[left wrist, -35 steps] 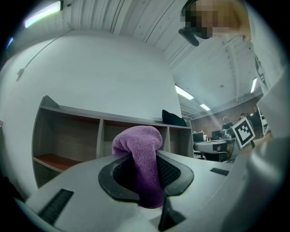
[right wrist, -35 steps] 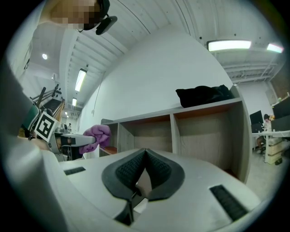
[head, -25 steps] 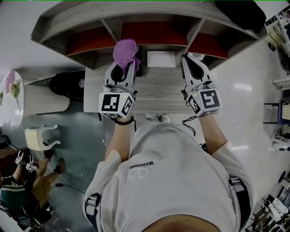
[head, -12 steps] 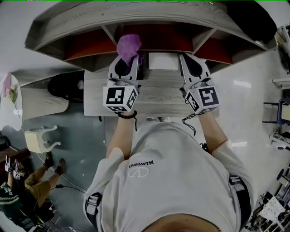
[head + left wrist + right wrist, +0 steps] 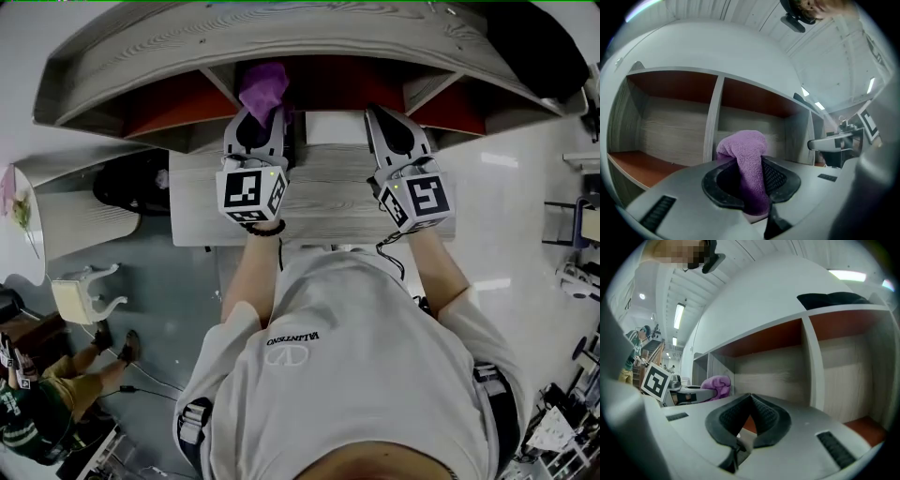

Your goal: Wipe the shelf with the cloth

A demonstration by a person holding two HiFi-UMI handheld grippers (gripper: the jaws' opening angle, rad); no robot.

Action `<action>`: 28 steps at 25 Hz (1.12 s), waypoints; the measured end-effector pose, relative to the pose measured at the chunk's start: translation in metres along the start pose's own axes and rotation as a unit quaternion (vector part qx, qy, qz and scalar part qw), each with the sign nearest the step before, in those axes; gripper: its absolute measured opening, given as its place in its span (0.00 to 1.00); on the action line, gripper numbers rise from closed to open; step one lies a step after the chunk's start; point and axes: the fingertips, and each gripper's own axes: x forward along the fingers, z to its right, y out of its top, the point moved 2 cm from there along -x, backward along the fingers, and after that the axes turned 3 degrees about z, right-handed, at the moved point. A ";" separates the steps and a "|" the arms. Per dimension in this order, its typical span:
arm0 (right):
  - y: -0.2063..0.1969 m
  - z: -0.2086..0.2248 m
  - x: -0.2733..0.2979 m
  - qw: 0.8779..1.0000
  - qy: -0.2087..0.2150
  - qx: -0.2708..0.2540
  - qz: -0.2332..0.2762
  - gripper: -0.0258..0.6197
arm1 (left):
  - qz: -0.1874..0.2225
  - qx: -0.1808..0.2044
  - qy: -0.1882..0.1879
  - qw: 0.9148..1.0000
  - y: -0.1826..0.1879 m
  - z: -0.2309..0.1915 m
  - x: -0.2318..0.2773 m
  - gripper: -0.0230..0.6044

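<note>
A purple cloth (image 5: 263,86) is bunched between the jaws of my left gripper (image 5: 260,120), which is shut on it. In the left gripper view the cloth (image 5: 747,165) rises from the jaws in front of the shelf's middle bay (image 5: 754,125). The shelf (image 5: 281,37) is grey wood with red-brown inner faces and upright dividers. The cloth's tip sits at the mouth of the middle bay. My right gripper (image 5: 392,122) hangs to the right, shut with nothing in it, and faces the shelf (image 5: 787,366). From the right gripper view the cloth (image 5: 717,384) shows at the left.
A grey wooden desktop (image 5: 328,202) lies under both grippers. A white box (image 5: 335,127) stands between them at the shelf's foot. A white chair (image 5: 84,289) and a person (image 5: 28,408) are on the floor at the left. Dark cloth (image 5: 834,300) lies on the shelf's top.
My left gripper has pushed the cloth forward, from in front of the shelf to the mouth of the middle bay. The right gripper has crept forward slightly.
</note>
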 end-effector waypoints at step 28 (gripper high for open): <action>-0.018 0.009 0.007 1.000 -0.010 0.013 -0.011 0.04 | -0.059 0.030 0.062 0.996 -0.043 -0.009 0.027 0.17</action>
